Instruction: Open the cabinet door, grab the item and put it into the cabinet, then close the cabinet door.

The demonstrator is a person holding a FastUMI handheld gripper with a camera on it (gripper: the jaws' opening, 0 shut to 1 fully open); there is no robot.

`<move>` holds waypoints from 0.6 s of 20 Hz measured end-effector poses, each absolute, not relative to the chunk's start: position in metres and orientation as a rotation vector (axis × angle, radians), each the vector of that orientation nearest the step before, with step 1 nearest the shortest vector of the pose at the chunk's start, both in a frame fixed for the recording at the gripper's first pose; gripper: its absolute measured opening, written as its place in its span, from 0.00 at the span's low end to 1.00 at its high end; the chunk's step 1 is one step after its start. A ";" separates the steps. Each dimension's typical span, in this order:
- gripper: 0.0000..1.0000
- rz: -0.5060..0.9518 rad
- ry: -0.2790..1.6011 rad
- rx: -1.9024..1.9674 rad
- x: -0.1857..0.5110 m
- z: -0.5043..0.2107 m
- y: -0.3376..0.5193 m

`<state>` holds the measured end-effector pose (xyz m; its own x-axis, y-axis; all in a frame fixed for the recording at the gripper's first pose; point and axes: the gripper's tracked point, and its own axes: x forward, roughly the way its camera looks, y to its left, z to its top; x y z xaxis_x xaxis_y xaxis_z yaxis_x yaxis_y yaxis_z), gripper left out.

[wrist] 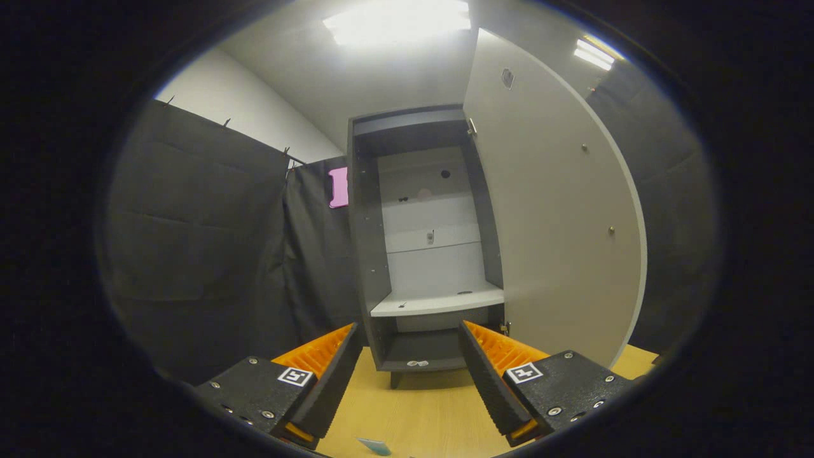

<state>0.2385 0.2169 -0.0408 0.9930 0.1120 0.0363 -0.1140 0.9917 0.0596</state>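
The cabinet (426,254) is standing right in front of the gripper (410,356), and its big pale door (553,210) is swinging wide open to the right. So the first job looks done. The gripper's two fingers are spreading wide apart and are holding nothing. The open cabinet is showing in the gap between them.

What could be going wrong next? The open door is hanging close beside the right finger (489,375). If the gripper is turning that way without care, it could bump the door and push it partly shut. Also, the item still has to be grabbed. A small, flat, light blue thing (374,446) is lying on the wooden table (420,413), low down near the fingers' base. It may be the item, but it is too small to tell for sure. It looks thin, so the fingers could be sliding over it and not catching it.

Inside the cabinet a white shelf (439,300) is waiting, with a tiny dark speck on it. Something small and pale (418,363) is sitting on the bottom floor below the shelf. A pink thing (339,187) is hanging on the dark cloth beside the cabinet.
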 end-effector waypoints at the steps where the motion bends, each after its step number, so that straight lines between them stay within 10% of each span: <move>1: 0.94 0.117 -0.018 0.060 0.239 -0.051 0.221; 12: 0.94 0.196 0.154 0.005 0.228 -0.177 0.276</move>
